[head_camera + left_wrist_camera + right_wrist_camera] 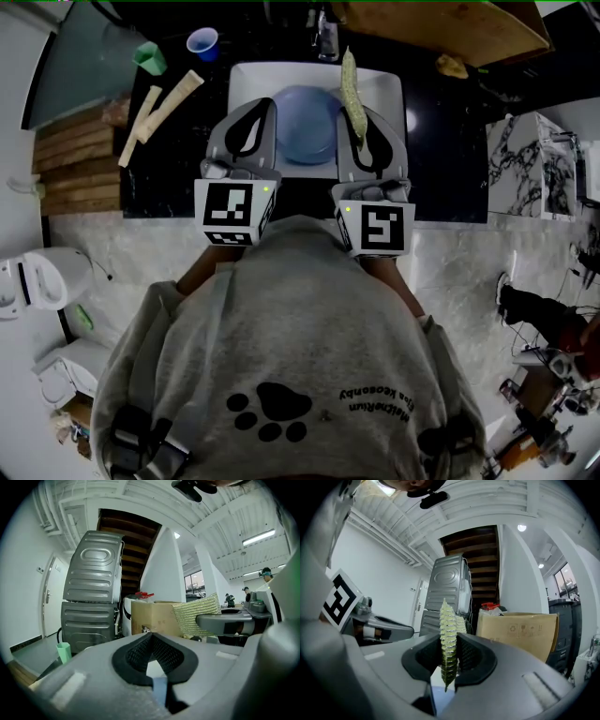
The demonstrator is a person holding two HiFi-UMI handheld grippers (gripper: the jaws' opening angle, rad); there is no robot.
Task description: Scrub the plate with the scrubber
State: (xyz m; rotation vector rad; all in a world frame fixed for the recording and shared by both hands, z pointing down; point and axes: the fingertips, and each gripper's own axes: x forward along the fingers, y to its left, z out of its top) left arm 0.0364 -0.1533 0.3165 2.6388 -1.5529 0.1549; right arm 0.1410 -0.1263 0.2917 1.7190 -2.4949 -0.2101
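1. Currently we're holding both grippers side by side over the white sink [246, 80].
2. Right gripper [364, 120] is clamping the scrubber [351, 84]. Its pads are pressing on both faces of the green-yellow mesh, which is standing on edge between them and poking out past the tips.
3. From the head view, the scrubber is reaching across the sink's right half. Its near end is sitting over the right rim of the plate [307, 131], and we can't tell whether it's touching.
4. That blue plate is lying in the middle of the sink, below and between the two grippers.
5. Left gripper [258, 105] is sitting closed, pads meeting face to face at the tips. Through the slot behind them we're seeing a strip of blue and some white.
6. Its tips are overlapping the plate's left edge in the head view, but contact isn't readable.
7. From the left gripper view, we're seeing the scrubber and right gripper just off to the right. A cardboard box [152, 616] and a grey appliance [91, 597] are standing behind.
8. On the black counter [178, 169] left of the sink, a green cup [150, 58], a blue cup [202, 42] and two pale sticks [161, 111] are sitting apart from the plate.
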